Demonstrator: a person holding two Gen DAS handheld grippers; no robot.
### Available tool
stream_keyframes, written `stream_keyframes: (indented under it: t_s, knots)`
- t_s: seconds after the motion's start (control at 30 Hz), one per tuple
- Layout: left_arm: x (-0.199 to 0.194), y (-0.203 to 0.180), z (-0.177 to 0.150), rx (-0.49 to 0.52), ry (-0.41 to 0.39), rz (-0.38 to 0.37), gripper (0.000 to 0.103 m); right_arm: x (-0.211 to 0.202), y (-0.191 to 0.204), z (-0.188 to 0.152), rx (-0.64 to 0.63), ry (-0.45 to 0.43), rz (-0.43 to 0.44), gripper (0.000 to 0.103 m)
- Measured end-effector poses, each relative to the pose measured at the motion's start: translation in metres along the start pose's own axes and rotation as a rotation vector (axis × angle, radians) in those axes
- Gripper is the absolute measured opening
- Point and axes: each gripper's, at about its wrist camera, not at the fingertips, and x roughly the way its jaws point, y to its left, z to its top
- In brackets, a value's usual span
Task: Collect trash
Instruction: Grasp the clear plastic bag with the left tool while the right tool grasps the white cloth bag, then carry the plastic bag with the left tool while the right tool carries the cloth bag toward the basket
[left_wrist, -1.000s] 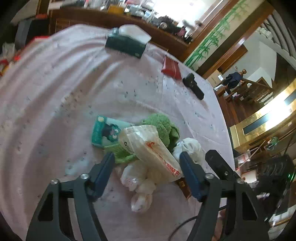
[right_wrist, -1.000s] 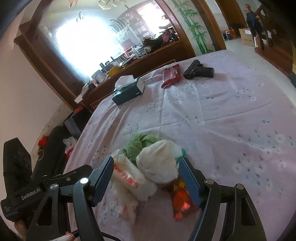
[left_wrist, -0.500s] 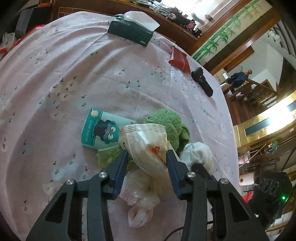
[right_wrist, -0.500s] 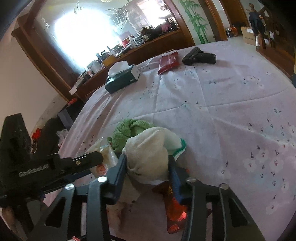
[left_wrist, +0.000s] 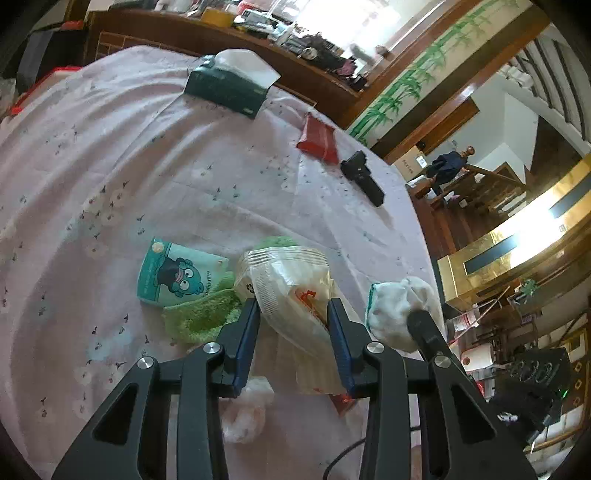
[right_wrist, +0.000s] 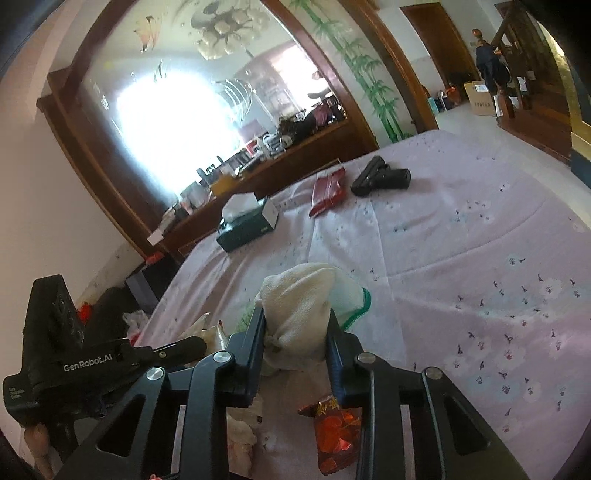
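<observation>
My left gripper is shut on a crumpled clear plastic bag with red print and holds it above the pink tablecloth. My right gripper is shut on a white cloth wad with a green edge, lifted off the cloth; that wad also shows in the left wrist view. Below lie a green fuzzy cloth, a teal cartoon packet, white crumpled plastic and a red snack wrapper.
A dark green tissue box, a red packet and a black handheld device lie at the far side of the table. A wooden sideboard with clutter stands behind. The table edge drops off to the right.
Both grippers closed, the left on the plastic bag and the right on the white cloth wad, and both have lifted their loads off the pile.
</observation>
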Motion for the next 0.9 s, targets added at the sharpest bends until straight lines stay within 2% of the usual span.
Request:
stream_keyframes:
  t_s: [0.17,0.3,0.47,0.67,0.9]
  knots:
    - [-0.028,-0.008,-0.009,0.024,-0.036,-0.019,0.036,-0.018,0.006,0.004,-0.019,-0.047,0.032,0.031]
    - [-0.056,-0.014,-0.025,0.037,-0.063,-0.055,0.036,-0.052,0.008,0.004,0.007,-0.061,0.049,0.031]
    - [-0.089,-0.03,-0.055,0.066,-0.078,-0.135,0.036,-0.128,0.017,-0.012,-0.029,-0.115,0.035,0.031]
    - [-0.118,-0.068,-0.094,0.144,-0.081,-0.241,0.036,-0.223,0.019,-0.039,-0.058,-0.214,-0.032,0.032]
    - [-0.135,-0.112,-0.127,0.231,-0.049,-0.343,0.036,-0.299,0.009,-0.057,-0.047,-0.295,-0.108,0.032]
